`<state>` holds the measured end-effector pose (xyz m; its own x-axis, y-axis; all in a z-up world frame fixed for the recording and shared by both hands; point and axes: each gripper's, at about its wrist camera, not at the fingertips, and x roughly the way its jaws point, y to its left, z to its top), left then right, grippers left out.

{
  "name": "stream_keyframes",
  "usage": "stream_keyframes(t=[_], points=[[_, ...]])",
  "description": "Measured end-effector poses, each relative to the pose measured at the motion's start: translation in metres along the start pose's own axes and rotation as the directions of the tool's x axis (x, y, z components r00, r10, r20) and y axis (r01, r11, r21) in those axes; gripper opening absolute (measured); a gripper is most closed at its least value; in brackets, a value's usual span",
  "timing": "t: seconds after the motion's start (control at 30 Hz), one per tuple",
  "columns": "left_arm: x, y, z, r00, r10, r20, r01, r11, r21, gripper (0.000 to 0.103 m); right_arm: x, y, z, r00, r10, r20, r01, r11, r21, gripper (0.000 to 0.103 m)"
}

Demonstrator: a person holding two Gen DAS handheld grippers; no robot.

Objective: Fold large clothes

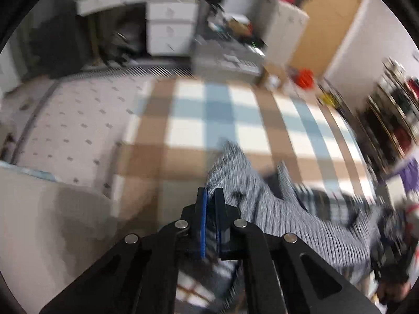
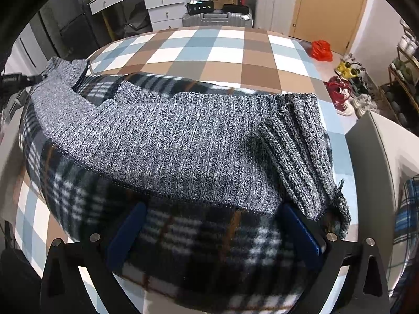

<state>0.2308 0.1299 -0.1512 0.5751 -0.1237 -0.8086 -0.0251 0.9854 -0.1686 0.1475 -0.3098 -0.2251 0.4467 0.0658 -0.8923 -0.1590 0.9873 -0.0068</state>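
L tongs (image 1: 211,192) pinch grey sweater (image 2: 167,141); R tongs (image 2: 213,231) spread wide.

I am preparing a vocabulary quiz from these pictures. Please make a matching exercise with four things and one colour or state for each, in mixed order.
Things:
1. sweater
2. left gripper
3. right gripper
4. plastic bag

Descriptions:
A. open, above the plaid blanket
B. red, on the floor
C. grey knit, lying on the blanket
D. shut on sweater fabric

Pairs: 1-C, 2-D, 3-A, 4-B
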Motion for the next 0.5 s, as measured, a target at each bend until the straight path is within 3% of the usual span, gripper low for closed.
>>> stream_keyframes(t=[0.07,0.17,0.23,0.3,0.4,0.5], points=[[0.003,0.005,0.001,0.998,0.045,0.034,-0.045,0.999,-0.019,0.001,0.0,-0.001,0.0,1.0,-0.001,0.007,0.001,1.0,0.009,0.103],[0.028,0.016,-0.005,0.995,0.091,-0.05,-0.094,0.994,-0.051,0.001,-0.001,-0.002,-0.001,1.0,-0.004,0.022,0.004,1.0,0.027,0.103],[0.029,0.024,-0.011,0.994,0.07,-0.084,-0.079,0.992,-0.104,0.001,-0.004,-0.002,-0.001,1.0,-0.005,0.03,0.004,0.999,0.039,0.103],[0.011,0.023,-0.014,0.996,0.057,-0.062,-0.064,0.991,-0.119,0.001,-0.01,-0.005,0.0,0.999,0.017,0.046,-0.02,0.998,0.065,0.103],[-0.021,0.003,-0.016,0.999,0.054,-0.007,-0.054,0.997,-0.052,0.001,-0.035,-0.02,0.0,0.984,0.118,0.131,-0.139,0.977,0.16,0.103],[-0.051,-0.038,-0.03,1.0,-0.009,-0.006,0.009,0.997,0.078,0.001,-0.072,-0.04,-0.011,0.931,0.245,0.272,-0.318,0.909,0.27,0.103]])
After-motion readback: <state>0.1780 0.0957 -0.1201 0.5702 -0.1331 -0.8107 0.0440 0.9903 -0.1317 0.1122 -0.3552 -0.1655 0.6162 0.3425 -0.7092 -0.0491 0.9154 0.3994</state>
